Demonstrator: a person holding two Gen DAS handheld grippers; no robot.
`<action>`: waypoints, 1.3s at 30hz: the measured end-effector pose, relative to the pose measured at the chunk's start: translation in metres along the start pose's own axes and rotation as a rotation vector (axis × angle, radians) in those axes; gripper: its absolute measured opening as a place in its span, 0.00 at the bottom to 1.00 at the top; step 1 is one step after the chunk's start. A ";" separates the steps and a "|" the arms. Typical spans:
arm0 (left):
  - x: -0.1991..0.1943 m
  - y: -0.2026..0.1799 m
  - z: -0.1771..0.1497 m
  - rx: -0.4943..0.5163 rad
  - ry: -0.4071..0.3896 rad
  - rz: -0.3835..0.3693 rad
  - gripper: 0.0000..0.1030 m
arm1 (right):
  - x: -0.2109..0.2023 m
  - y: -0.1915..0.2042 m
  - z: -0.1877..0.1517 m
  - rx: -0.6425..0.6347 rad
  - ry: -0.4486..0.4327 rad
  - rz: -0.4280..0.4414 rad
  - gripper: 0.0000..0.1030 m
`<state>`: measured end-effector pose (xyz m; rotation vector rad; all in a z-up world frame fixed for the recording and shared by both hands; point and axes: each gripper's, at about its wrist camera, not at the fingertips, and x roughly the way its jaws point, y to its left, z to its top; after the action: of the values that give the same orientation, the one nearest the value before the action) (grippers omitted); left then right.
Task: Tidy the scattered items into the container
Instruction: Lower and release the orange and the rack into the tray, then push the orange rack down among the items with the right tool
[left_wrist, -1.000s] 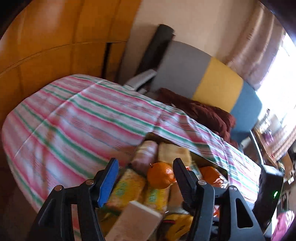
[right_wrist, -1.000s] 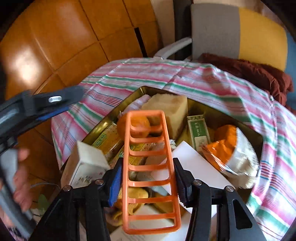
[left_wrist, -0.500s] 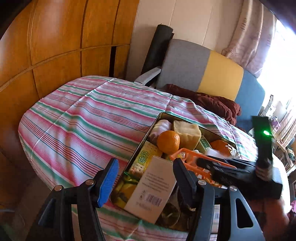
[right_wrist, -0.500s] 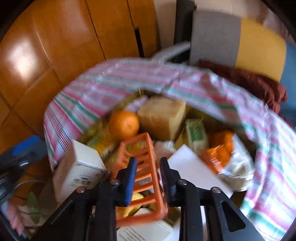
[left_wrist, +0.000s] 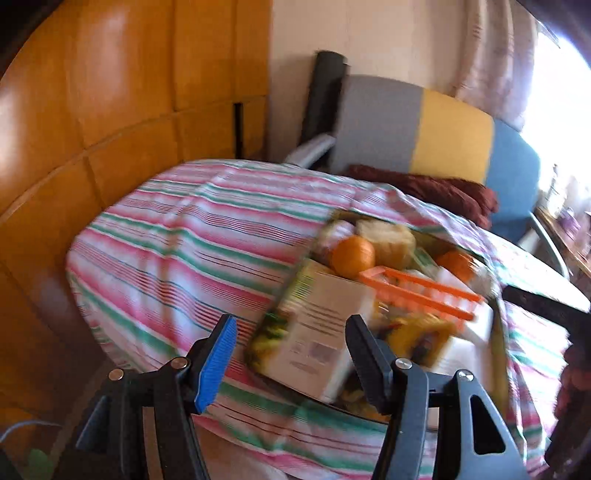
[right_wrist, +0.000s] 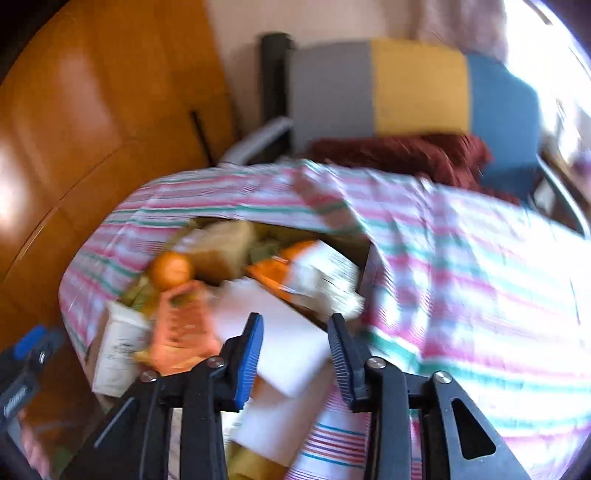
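A gold metal tin (left_wrist: 496, 343) on the striped cloth is packed with items: an orange (left_wrist: 352, 256), a sponge block (left_wrist: 386, 238), a white carton (left_wrist: 317, 325) and an orange plastic rack (left_wrist: 417, 291) lying on top. My left gripper (left_wrist: 290, 350) is open and empty, held back in front of the tin's near corner. My right gripper (right_wrist: 293, 350) is open and empty, just in front of the tin. The rack (right_wrist: 181, 325), orange (right_wrist: 173, 270) and carton (right_wrist: 118, 347) also show, blurred, in the right wrist view.
The table has a pink and green striped cloth (left_wrist: 177, 251). Wooden panelling (left_wrist: 92, 110) stands on the left. A grey, yellow and blue chair (left_wrist: 436, 136) with a dark red cushion (left_wrist: 424, 188) stands behind the table.
My right gripper let go of the orange rack, which now lies in the tin, and pulled back to the right. My left gripper drew back and left from the tin.
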<state>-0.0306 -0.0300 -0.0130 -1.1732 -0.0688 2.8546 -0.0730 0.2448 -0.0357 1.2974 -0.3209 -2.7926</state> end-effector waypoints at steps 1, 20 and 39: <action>0.000 -0.008 -0.001 0.028 -0.008 -0.033 0.60 | 0.003 -0.005 0.002 0.020 -0.007 0.001 0.29; 0.060 0.009 0.019 0.025 0.075 -0.015 0.55 | 0.073 0.009 0.025 -0.001 0.085 0.083 0.36; -0.001 0.022 0.008 -0.034 0.023 0.073 0.56 | 0.042 0.088 -0.024 -0.358 0.041 0.019 0.24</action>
<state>-0.0362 -0.0521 -0.0083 -1.2398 -0.0757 2.9139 -0.0863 0.1495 -0.0646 1.2526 0.1626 -2.6388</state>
